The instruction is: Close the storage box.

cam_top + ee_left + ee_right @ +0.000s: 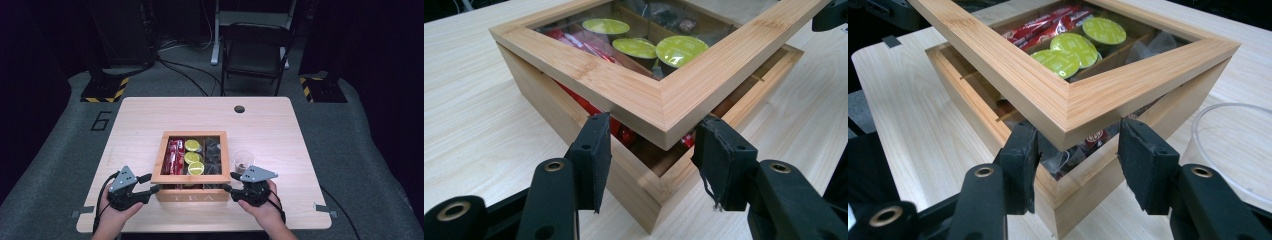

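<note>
Both tongs, left (156, 189) and right (226, 188), clench the lid's (664, 100) raised front corners, hiding the tea box's (192, 197) front compartments.

A pale, light-wood tabletop (150, 115) with rounded corners and a round dark cable hole (239, 109) near its far edge stands on a grey carpeted floor (60, 165). Beyond it a black folding metal chair (255, 52) faces the tabletop, with black cables (185, 72) trailing across the floor nearby. Yellow-and-black striped hazard plates (105, 91) mark stand bases at far left and right. A dark numeral "6" (101, 121) is on the floor. The surroundings are dark.
</note>
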Demonstrator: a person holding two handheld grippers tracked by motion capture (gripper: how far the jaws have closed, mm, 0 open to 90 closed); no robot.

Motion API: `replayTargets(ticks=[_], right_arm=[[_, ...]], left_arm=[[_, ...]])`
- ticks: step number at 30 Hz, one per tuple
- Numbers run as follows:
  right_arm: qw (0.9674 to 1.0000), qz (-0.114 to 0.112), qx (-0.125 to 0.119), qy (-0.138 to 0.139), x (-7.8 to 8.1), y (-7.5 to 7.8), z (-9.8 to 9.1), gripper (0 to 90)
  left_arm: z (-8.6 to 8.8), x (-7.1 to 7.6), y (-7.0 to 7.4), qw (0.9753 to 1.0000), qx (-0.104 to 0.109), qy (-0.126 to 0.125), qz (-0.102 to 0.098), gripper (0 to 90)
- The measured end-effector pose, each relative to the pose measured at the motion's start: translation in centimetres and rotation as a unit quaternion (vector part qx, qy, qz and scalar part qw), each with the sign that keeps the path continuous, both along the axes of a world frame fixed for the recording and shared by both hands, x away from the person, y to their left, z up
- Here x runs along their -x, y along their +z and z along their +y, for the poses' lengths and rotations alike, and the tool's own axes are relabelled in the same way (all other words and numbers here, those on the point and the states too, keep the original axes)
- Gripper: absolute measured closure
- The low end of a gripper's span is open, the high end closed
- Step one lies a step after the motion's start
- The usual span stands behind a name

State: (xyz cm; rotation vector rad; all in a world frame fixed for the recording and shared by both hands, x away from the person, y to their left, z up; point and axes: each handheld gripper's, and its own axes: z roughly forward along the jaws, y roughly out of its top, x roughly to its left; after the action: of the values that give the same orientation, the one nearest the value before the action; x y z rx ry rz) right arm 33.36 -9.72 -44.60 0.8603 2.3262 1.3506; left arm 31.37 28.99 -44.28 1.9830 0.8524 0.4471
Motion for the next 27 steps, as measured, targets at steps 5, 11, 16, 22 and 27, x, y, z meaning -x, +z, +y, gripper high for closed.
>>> replayTargets(ticks=[5,11,16,22,27], right_arm=[[1.0,0.004,0.008,0.003,-0.1,-0.3,0.0,50.0],[0.9997,0.019,0.01,0.008,-0.2,-0.7,0.2,50.1],[0.9994,0.028,0.017,0.013,-0.2,-0.8,0.3,50.2],[0.9992,0.033,0.018,0.014,-0.2,-0.9,0.3,49.7],[0.9985,0.037,0.036,0.015,-0.3,-1.1,0.5,41.9]], left_arm=[[0.0,0.0,-0.4,1.0,-0.005,-0.002,0.005,49.4],[0.0,-0.2,-0.7,0.9998,-0.01,-0.009,0.018,49.2],[0.0,-0.2,-0.9,0.9996,-0.012,-0.011,0.024,49.2],[-0.1,-0.3,-1.0,0.9995,-0.011,-0.009,0.029,49.2],[-0.2,-0.7,-1.3,0.9982,-0.007,-0.017,0.056,36.9]])
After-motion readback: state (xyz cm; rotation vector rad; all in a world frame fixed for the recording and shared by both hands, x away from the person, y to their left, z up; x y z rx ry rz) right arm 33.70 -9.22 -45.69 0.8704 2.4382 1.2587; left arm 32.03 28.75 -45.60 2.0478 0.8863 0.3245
